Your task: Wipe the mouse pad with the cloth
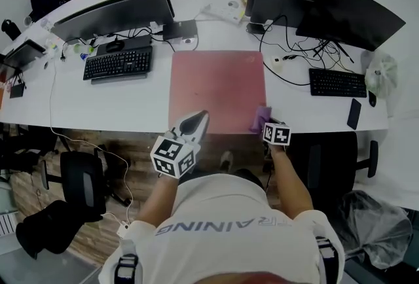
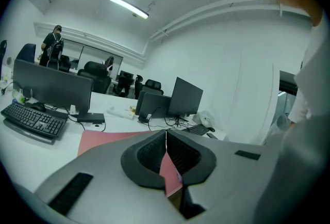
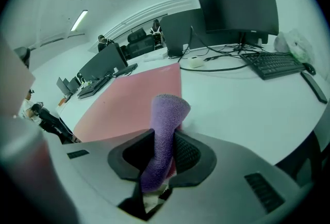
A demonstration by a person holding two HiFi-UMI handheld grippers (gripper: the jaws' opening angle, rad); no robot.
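Observation:
A large pink mouse pad (image 1: 217,88) lies on the white desk between two workstations; it also shows in the left gripper view (image 2: 105,139) and the right gripper view (image 3: 135,99). My right gripper (image 1: 264,122) is shut on a purple cloth (image 3: 164,132), which sticks up between its jaws. In the head view the cloth (image 1: 259,118) hangs at the pad's near right corner. My left gripper (image 1: 194,124) hovers over the pad's near edge, left of the cloth, its jaws pressed together with nothing between them (image 2: 166,146).
A black keyboard (image 1: 119,63) and monitor (image 1: 114,13) stand left of the pad. Right of it are another monitor (image 1: 350,12), a keyboard (image 1: 337,82), cables (image 1: 283,57) and a phone (image 1: 354,113). Office chairs (image 1: 82,184) stand below the desk's near edge.

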